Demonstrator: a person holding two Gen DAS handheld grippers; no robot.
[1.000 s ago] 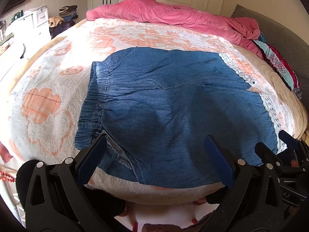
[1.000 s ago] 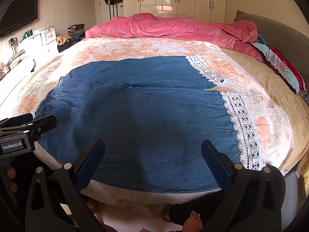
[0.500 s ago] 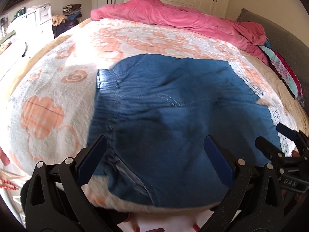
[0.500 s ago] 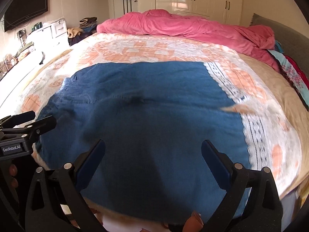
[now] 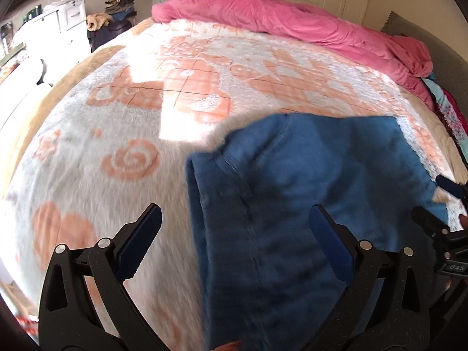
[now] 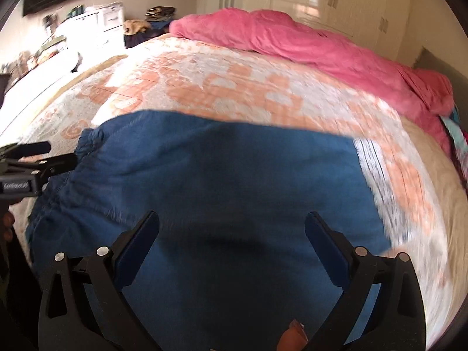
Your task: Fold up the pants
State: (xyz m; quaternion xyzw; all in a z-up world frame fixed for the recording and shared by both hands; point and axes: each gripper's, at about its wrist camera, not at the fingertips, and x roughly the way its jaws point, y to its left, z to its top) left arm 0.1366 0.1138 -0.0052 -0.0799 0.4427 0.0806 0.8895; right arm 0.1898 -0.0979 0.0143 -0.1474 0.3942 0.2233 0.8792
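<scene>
Blue denim pants lie spread flat on the bed, waistband at the left, white lace hem at the right. They fill the near half of the right wrist view. My left gripper is open and empty, hovering over the waistband end near the bed's front edge. My right gripper is open and empty, over the middle of the pants. Each gripper's fingers show at the edge of the other's view. Both views are blurred.
The bed has a white and orange patterned blanket. A pink duvet is bunched along the far side. Colourful bedding lies at the right edge. White drawers and stacked clothes stand at the far left.
Both grippers have swung left and forward over the bed. The pants now sit further right in the left wrist view. The jaws stay open and the pants lie as before.
</scene>
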